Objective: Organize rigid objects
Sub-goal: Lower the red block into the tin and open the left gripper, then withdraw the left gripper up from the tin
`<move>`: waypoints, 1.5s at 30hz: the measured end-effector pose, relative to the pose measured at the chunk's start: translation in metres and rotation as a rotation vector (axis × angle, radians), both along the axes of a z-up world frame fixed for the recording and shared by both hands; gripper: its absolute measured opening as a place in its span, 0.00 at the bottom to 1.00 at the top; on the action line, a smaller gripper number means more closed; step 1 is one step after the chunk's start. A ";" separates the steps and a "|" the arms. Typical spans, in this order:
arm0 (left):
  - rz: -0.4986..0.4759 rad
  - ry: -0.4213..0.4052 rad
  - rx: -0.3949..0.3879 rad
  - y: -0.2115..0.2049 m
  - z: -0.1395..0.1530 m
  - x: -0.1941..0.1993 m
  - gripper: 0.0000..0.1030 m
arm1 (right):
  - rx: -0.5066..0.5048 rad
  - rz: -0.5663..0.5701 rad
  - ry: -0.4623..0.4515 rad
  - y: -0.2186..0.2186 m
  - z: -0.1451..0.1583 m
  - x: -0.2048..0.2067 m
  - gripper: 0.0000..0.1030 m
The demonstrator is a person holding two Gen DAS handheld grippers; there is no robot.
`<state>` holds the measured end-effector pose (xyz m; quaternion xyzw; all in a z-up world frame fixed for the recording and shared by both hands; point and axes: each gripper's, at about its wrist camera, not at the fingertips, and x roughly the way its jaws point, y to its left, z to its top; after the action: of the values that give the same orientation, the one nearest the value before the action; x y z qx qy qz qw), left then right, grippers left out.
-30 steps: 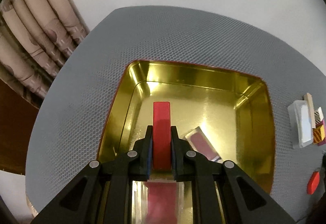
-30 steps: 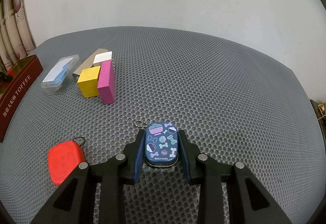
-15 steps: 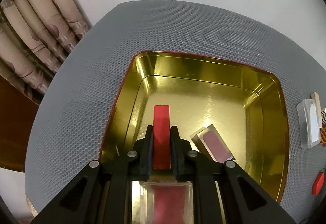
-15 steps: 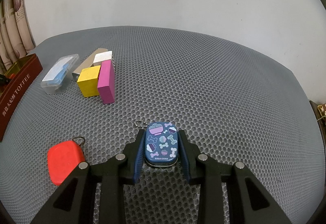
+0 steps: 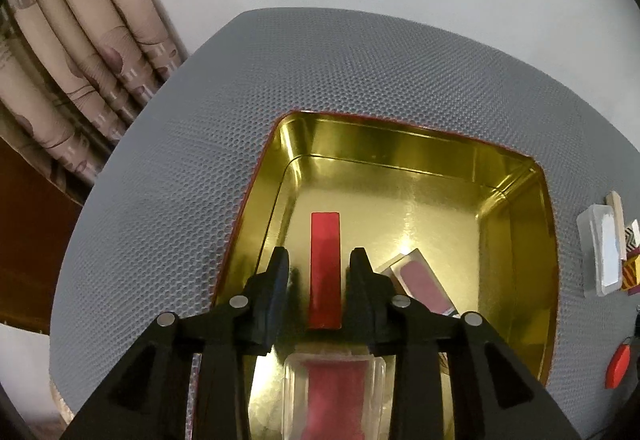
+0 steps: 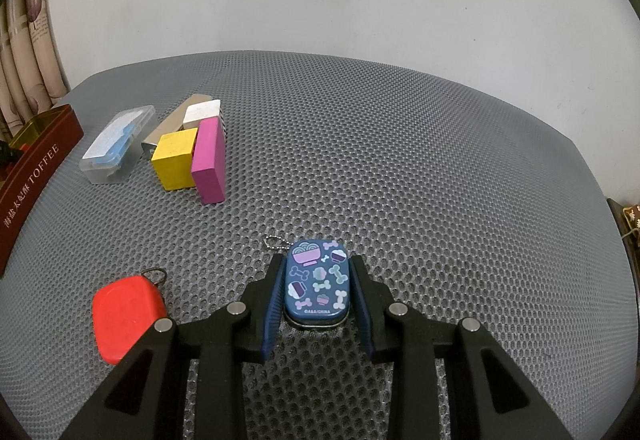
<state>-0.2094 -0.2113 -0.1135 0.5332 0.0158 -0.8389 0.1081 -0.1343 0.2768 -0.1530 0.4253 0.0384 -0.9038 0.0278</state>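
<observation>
On the left, my left gripper (image 5: 319, 260) hangs inside the gold tin (image 5: 516, 232), its jaws opening around the red block (image 5: 325, 272); the pads no longer press it, and gaps show on both sides. The block stands on edge on the tin's floor, its long axis running straight away from the gripper, in line with the fingers. A clear case with a pink insert (image 5: 420, 280) lies slanted just to its right, and a second clear case (image 5: 334, 396) sits below the fingers at the near wall (its contents are blurred).

Moving right across the grey mesh mat (image 6: 400, 139), I see the tin's maroon outer wall (image 6: 36, 171), then a clear box with a blue insert (image 6: 116, 143), a yellow block (image 6: 174, 159) and a pink block (image 6: 208, 161) touching each other, and a red keychain case (image 6: 126, 310) nearer my side.

Farthest right, my right gripper (image 6: 318, 284) straddles the small blue patterned tin (image 6: 318, 286), jaws spread just wider than it; I cannot tell whether the pads touch. Its long axis points away along the fingers, so I judge a straight squeeze suits it, with the right hand plainly the nearer one.
</observation>
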 end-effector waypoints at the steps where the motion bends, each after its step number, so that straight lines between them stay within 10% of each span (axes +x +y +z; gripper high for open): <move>1: -0.002 0.000 -0.001 0.000 0.001 0.001 0.29 | -0.001 0.000 0.000 0.000 0.000 0.000 0.31; 26: 0.094 0.167 -0.090 0.028 0.049 0.112 0.37 | -0.001 0.003 0.000 0.002 0.002 -0.004 0.31; 45: 0.115 0.165 -0.028 0.029 0.035 0.137 0.64 | 0.031 -0.016 -0.005 -0.010 0.004 -0.003 0.30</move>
<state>-0.0721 -0.1827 -0.0781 0.4588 0.0437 -0.8726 0.1619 -0.1370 0.2663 -0.1490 0.4281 0.0491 -0.9023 0.0139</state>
